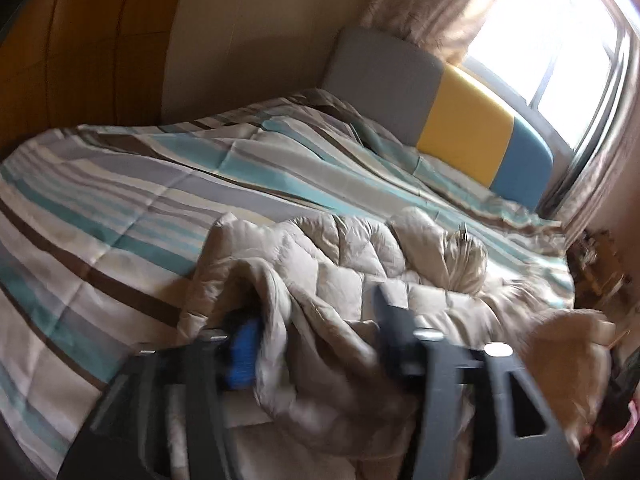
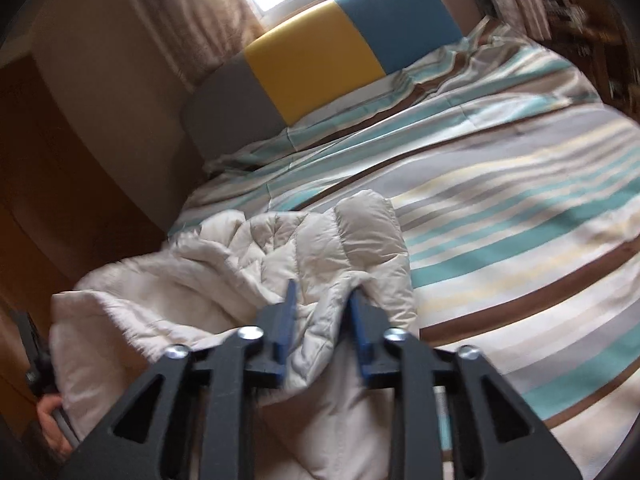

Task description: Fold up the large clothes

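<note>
Clearly the puffer jacket [image 2: 280, 256] will handle as a light, springy, slippery thing: quilted and air-filled, it probably bulges back after being pressed, and its smooth shell may slide out of a shallow pinch. My judgement is that the best hold is at an edge or seam, such as the hem, a shoulder or a cuff, where the layers are thinner, rather than on a fat quilted panel.

It is pale beige to off-white, stitched into puffy rectangular sections, and lies crumpled in a heap at the near edge of the bed [image 2: 520, 184], on a bedspread striped in teal, grey, cream and brown. One rounded section rises towards the headboard [image 2: 320, 52], which has grey, yellow and blue panels.

The right tongs [image 2: 322, 312] stand partly spread, with a fold of the jacket lying between the blue pads [image 2: 286, 320]; the pads do not seem to press on it. The left tongs [image 1: 316, 336] stand wider, with bunched fabric draped loosely between the fingers, again not clamped, though this view is blurred. A hand [image 2: 52, 424] shows at the lower left of the right wrist view, beside the jacket.
</note>
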Demonstrator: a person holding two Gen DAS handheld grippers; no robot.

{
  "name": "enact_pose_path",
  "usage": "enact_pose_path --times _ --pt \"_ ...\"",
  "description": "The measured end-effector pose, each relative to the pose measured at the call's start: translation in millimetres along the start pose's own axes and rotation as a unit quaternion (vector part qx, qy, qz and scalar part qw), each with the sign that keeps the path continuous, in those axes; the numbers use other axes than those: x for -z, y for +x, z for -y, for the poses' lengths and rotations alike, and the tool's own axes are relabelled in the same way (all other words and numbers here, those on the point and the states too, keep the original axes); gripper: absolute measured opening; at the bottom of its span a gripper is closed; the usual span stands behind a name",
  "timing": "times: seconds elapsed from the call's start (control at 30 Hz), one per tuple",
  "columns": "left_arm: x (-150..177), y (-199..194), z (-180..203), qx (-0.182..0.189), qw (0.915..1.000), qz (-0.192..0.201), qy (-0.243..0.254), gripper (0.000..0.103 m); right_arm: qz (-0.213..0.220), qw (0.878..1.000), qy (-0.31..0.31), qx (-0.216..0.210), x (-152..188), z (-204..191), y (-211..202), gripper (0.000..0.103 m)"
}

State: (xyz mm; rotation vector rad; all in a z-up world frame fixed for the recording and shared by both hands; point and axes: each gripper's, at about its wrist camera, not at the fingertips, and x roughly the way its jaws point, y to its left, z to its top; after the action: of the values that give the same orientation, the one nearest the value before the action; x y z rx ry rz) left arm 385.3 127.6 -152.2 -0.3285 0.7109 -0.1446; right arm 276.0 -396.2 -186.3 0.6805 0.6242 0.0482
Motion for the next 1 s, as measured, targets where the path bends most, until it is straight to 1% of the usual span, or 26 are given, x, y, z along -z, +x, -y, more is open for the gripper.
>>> enact_pose_path --times 0.03,0.07,0.1,0.13,0.17,0.23,0.3,0.37,0.43,0.5,0.57,0.6,0.63,0.67,0.7,0.73,0.8,0.83,0.87,0.9,0.93,1.0 --pt "-3 -7 -6 0.003 0.9998 0.015 -0.012 0.081 0.014 1.000 0.011 -0.010 0 4 -6 0.058" --pt "-6 -13 -11 -0.004 0.9993 0.029 -0.021 0.096 0.029 0.999 0.018 -0.012 0 6 -13 0.075" --pt "-9 -20 -18 -0.017 0.9982 0.048 -0.032 0.100 0.051 0.998 0.022 0.000 0 9 -26 0.089" --pt "-12 -29 -26 -0.022 0.9967 0.064 -0.045 0.100 0.069 0.997 0.021 0.005 1 11 -36 0.091" --pt "-13 -36 -37 -0.016 0.9957 0.071 -0.058 0.100 0.075 0.997 0.021 0.000 2 15 -44 0.091" --pt "-11 -42 -50 -0.011 0.9953 0.067 -0.069 0.100 0.067 0.998 0.019 0.002 5 23 -54 0.094" --pt "-3 -46 -57 -0.004 0.9963 0.056 -0.065 0.100 0.044 0.999 0.008 0.007 12 30 -59 0.095" --pt "12 -47 -60 0.012 0.9982 0.042 -0.042 0.100 0.013 1.000 -0.002 0.010 23 38 -58 0.096" --pt "27 -41 -56 0.000 0.9997 0.021 -0.013 0.100 -0.015 1.000 0.001 0.007 29 45 -49 0.096" --pt "35 -31 -53 -0.009 0.9999 0.002 0.004 0.100 -0.048 0.999 0.018 0.003 33 50 -36 0.096" --pt "43 -17 -50 -0.028 0.9992 -0.022 0.020 0.100 -0.068 0.997 0.039 -0.019 34 52 -21 0.095" --pt "47 -9 -50 -0.036 0.9983 -0.038 0.026 0.100 -0.079 0.995 0.049 -0.025 34 52 -13 0.092" --pt "50 0 -51 -0.037 0.9974 -0.055 0.027 0.100 -0.086 0.994 0.055 -0.031 35 51 -6 0.088" --pt "52 5 -54 -0.033 0.9972 -0.064 0.024 0.100 -0.093 0.993 0.060 -0.041 35 49 -1 0.075" --pt "54 10 -57 -0.026 0.9967 -0.075 0.016 0.099 -0.103 0.991 0.063 -0.050 35 47 6 0.065" --pt "57 15 -60 -0.012 0.9960 -0.088 0.003 0.096 -0.108 0.991 0.060 -0.044 36 43 8 0.062" --pt "61 17 -58 0.006 0.9951 -0.098 0.003 0.079 -0.110 0.993 0.040 -0.025 37 36 9 0.053" --pt "62 17 -55 0.007 0.9948 -0.100 0.015 0.074 -0.110 0.993 0.035 -0.021 37 35 7 0.051" --pt "63 16 -50 0.009 0.9942 -0.104 0.028 0.067 -0.109 0.993 0.036 -0.024 38 37 4 0.045" --pt "65 14 -45 0.008 0.9932 -0.108 0.042 0.063 -0.110 0.993 0.041 -0.029 38 39 1 0.040" --pt "67 12 -43 0.010 0.9926 -0.110 0.049 0.060 -0.110 0.992 0.043 -0.033 38 40 0 0.037" --pt "71 7 -44 0.024 0.9919 -0.116 0.046 0.053 -0.111 0.992 0.041 -0.038 41 40 -10 0.032"
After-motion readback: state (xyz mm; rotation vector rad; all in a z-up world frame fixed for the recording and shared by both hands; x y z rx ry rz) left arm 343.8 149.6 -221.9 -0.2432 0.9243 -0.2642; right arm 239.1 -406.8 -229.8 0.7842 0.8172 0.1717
